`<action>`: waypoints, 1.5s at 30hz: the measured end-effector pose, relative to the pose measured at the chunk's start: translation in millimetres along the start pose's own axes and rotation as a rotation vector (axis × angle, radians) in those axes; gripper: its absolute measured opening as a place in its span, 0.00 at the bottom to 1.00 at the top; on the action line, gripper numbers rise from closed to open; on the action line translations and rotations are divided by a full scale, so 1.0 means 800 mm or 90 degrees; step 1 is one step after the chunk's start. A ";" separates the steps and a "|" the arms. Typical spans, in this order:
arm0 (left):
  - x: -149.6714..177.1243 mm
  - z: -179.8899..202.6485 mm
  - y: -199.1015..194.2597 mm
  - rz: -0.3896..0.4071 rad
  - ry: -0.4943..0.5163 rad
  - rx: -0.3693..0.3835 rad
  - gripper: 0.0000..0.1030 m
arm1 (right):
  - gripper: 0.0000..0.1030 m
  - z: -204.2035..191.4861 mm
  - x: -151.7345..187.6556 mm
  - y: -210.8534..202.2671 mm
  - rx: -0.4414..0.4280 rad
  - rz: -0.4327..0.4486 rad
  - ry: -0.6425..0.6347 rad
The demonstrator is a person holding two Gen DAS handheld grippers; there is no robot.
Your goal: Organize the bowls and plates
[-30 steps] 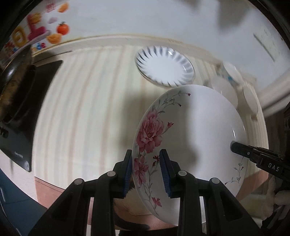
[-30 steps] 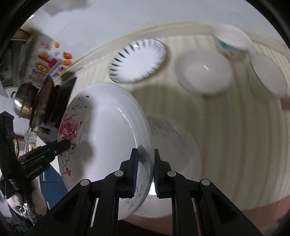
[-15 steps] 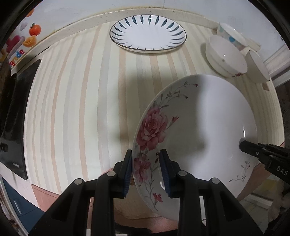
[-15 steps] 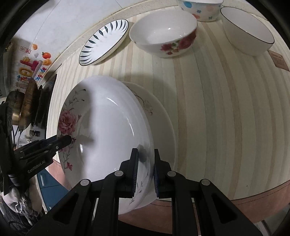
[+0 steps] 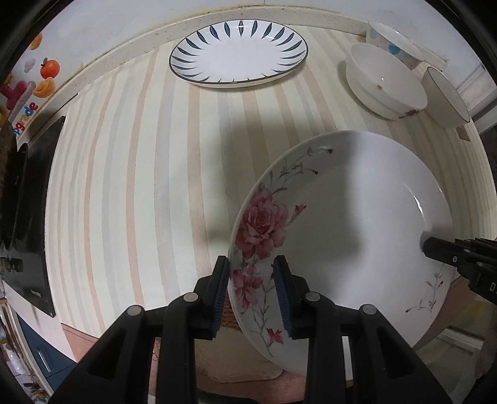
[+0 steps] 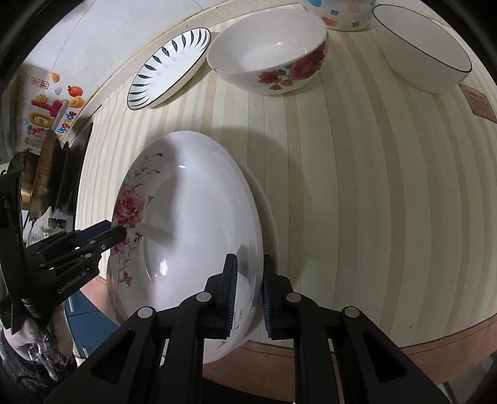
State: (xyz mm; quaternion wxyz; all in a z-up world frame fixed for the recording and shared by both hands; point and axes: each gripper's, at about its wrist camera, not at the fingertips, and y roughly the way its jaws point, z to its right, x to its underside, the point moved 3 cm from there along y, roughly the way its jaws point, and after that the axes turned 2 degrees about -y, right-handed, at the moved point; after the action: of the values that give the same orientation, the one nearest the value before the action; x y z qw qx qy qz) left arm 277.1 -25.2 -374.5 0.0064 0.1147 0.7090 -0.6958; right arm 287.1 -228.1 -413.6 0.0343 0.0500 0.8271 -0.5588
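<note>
Rose plate (image 5: 357,217): large white plate with a pink rose spray on its rim, held tilted at the near edge of the striped counter (image 5: 139,186); the landmark for all entries below.
Left gripper (image 5: 252,290): blue-padded fingers clamped on the plate's rose-printed rim.
Right gripper (image 6: 247,290): fingers clamped on the opposite, plainer rim of the same plate (image 6: 192,223).
Second white plate (image 6: 268,223): directly beneath the rose plate, only its edge showing on the right side.
Blue-leaf plate (image 5: 238,52): beyond the rose plate, flat at the counter's back edge.
Rose bowl (image 6: 270,52): beyond the rose plate, just right of the blue-leaf plate.
Dotted bowl (image 6: 341,14): behind the rose bowl, by the wall.
Black-rimmed bowl (image 6: 422,52): far right beyond the rose plate.
</note>
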 end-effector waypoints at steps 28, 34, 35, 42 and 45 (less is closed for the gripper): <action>-0.076 -0.066 -0.112 0.112 -0.110 0.067 0.31 | 0.39 -0.068 -0.092 -0.106 -0.062 0.060 -0.051; -0.174 -0.138 -0.076 0.115 -0.181 0.045 0.32 | 0.46 -0.096 -0.204 -0.088 -0.050 0.080 -0.055; -0.184 -0.146 -0.067 0.107 -0.190 0.049 0.32 | 0.46 -0.099 -0.222 -0.079 -0.042 0.079 -0.054; -0.254 -0.175 0.033 0.019 -0.236 0.104 0.32 | 0.45 -0.090 -0.334 0.027 0.018 0.014 -0.020; -0.266 -0.169 0.060 -0.004 -0.223 0.105 0.32 | 0.43 -0.080 -0.355 0.056 0.043 -0.010 -0.009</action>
State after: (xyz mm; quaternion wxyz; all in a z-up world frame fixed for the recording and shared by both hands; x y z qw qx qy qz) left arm 512.9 75.7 -382.0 0.1180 -0.0099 0.6382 -0.7607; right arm 574.2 -164.4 -399.2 0.0340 0.0405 0.8078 -0.5871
